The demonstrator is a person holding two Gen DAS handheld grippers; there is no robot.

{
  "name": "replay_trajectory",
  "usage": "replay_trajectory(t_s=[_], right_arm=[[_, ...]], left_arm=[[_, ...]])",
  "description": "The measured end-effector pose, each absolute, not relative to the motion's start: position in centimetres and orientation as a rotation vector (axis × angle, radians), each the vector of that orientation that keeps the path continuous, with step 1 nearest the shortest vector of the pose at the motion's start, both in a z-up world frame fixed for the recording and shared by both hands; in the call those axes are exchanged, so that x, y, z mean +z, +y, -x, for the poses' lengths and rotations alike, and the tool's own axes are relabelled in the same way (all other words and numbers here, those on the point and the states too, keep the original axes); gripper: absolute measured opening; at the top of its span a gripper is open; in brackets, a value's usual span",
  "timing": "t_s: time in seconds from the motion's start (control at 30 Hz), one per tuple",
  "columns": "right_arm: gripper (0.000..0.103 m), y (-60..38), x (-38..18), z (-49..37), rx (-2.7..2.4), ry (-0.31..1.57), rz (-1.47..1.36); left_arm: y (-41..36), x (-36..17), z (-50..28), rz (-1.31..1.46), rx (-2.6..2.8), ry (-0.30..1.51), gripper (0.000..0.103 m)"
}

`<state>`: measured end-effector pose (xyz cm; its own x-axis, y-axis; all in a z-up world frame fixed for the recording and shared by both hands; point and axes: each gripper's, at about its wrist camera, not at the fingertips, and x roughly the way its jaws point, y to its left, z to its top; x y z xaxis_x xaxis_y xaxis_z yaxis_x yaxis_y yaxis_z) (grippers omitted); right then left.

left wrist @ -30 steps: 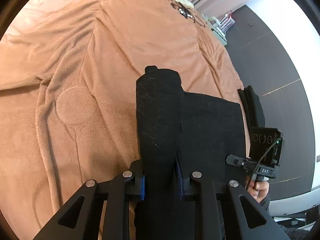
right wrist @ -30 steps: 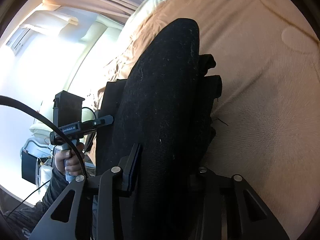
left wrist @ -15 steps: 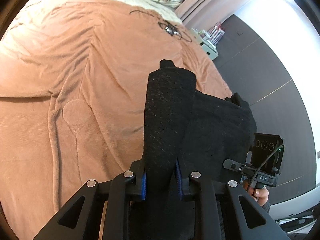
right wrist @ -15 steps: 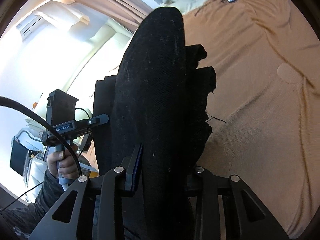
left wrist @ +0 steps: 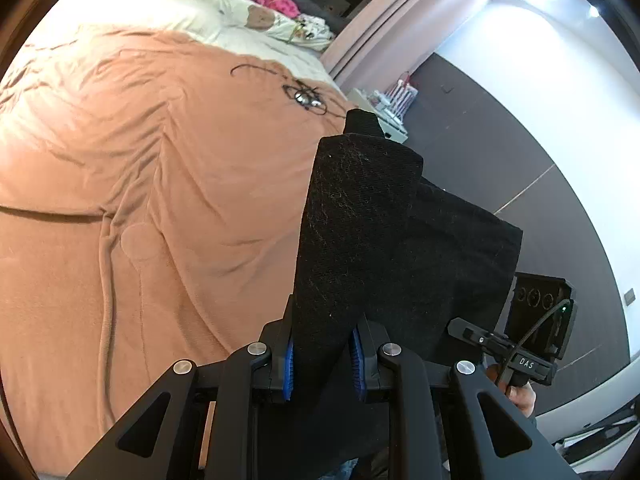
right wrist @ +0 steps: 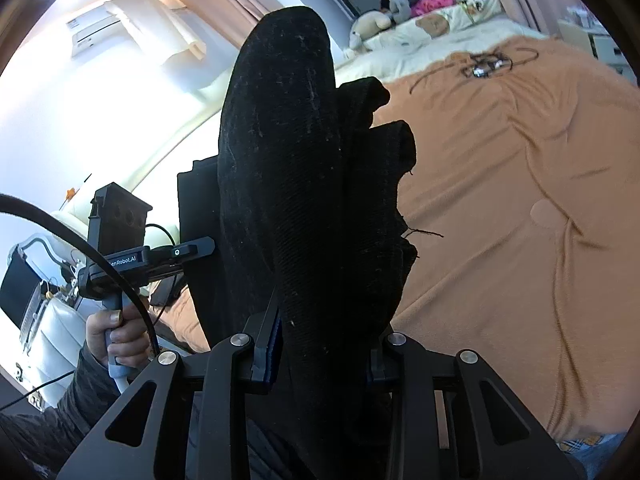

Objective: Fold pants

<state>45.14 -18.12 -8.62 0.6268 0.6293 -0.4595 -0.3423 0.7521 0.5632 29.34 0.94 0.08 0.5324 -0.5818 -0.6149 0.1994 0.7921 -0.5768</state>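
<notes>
The left gripper (left wrist: 322, 354) pinches a thick bunch of the black pants (left wrist: 360, 216) between its blue pads (left wrist: 289, 364). The right gripper (right wrist: 320, 344) pinches another bunch of the pants (right wrist: 288, 168) the same way. The cloth stands up in front of each gripper and hangs in the air above the bed (left wrist: 140, 184), which spreads out ahead and below. A tangle of wire (left wrist: 306, 96) lies far ahead on the bed. This looks like the carrying step. Next, both grippers should go down together and lay the pants flat, clear of the wire.
</notes>
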Motion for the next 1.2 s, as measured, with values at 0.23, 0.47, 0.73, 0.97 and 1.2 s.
replay_trajectory(t_s=[0.23, 0.47, 0.73, 0.97, 1.2], right_arm=[[0.027, -21.2, -7.4, -42.0, 0.566, 0.636, -0.409], [0.027, -22.5, -5.8, -40.2, 0.552, 0.588, -0.364], [0.027, -23.7, -4.5, -39.5, 0.548, 0.556, -0.318], [0.027, -25.6, -4.0, -39.1, 0.543, 0.530, -0.302], [0.027, -26.9, -3.6, -38.7, 0.503, 0.512, -0.289]], left_arm=[[-0.1, 2.4, -27.4, 0.470, -0.507, 0.839, 0.023], [-1.2, 4.5, -25.4, 0.468, -0.528, 0.787, 0.023], [-2.4, 6.5, -23.4, 0.464, -0.537, 0.745, 0.023], [-4.3, 8.1, -22.5, 0.442, -0.553, 0.723, 0.023], [-7.2, 9.0, -23.6, 0.414, -0.613, 0.716, 0.023]])
